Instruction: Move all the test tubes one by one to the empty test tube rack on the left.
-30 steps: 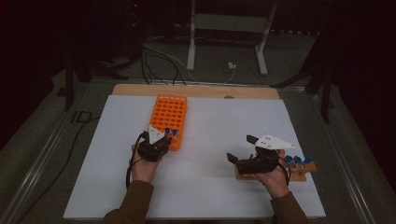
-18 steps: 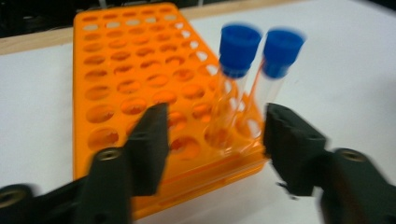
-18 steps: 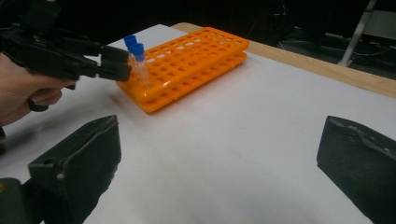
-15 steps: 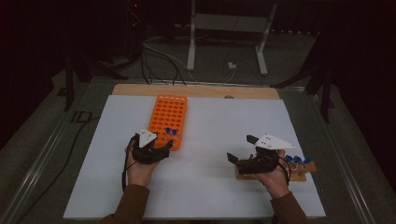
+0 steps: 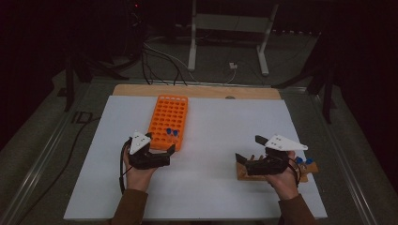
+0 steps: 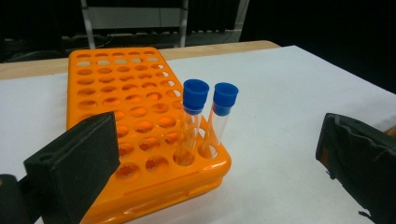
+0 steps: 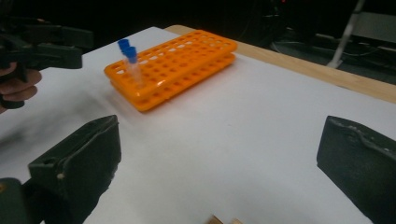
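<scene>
Two tubes racked; more wait on the wooden holder.

High view: left claw (image 5: 165, 151) just beside the orange rack (image 5: 170, 117); right claw (image 5: 248, 157) over the wooden holder (image 5: 244, 173) with blue-capped tubes (image 5: 302, 161).
Left gripper view: jaws have just opened wide, empty; two tubes (image 6: 205, 119) upright in the rack's near corner.
Right gripper view: jaws wide, empty.

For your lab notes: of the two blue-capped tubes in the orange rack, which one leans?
The left tube in the left gripper view leans toward its neighbour; the corner-hole tube stands straighter.
</scene>
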Action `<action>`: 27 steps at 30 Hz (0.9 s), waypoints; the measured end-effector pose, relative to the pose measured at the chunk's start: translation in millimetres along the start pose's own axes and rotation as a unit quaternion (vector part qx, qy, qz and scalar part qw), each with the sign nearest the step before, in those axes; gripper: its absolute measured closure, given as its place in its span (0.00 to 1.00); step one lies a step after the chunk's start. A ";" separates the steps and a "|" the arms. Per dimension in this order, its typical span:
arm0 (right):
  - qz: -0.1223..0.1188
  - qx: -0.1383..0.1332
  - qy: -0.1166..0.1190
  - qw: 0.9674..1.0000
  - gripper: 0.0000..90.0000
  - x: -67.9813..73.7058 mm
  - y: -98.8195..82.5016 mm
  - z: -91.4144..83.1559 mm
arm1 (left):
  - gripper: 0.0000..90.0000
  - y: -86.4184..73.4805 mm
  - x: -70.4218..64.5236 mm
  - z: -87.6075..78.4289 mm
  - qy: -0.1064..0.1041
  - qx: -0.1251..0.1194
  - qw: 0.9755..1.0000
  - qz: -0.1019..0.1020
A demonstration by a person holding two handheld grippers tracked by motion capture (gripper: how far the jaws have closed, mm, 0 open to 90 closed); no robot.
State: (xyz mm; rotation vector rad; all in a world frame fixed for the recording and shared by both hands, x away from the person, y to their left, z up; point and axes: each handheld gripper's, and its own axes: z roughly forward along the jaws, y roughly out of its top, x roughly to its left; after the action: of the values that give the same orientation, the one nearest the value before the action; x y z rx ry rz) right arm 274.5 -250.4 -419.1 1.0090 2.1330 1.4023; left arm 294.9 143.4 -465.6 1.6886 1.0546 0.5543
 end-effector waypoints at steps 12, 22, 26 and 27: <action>0.012 0.018 -0.045 0.999 0.00 -22.1 -15.1 -36.7 | 0.00 2.7 -0.6 -3.9 0.015 -0.001 1.000 0.009; 0.029 0.029 -0.095 0.995 0.07 -39.6 -35.7 -68.7 | 0.00 2.0 -2.0 -3.1 0.021 -0.003 1.000 0.008; 0.037 0.034 -0.109 0.993 0.17 -44.3 -40.6 -74.4 | 0.00 1.0 -2.0 -2.2 0.021 0.001 1.000 0.006; 0.037 0.036 -0.109 0.993 0.20 -44.8 -42.0 -74.9 | 0.00 0.8 -1.9 -2.1 0.021 0.001 1.000 0.006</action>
State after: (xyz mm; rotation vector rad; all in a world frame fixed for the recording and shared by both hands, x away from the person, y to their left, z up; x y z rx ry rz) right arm 239.9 -340.4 -428.4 1.2201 2.0174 1.1927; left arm 292.6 142.8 -463.9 1.6926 1.0752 0.5992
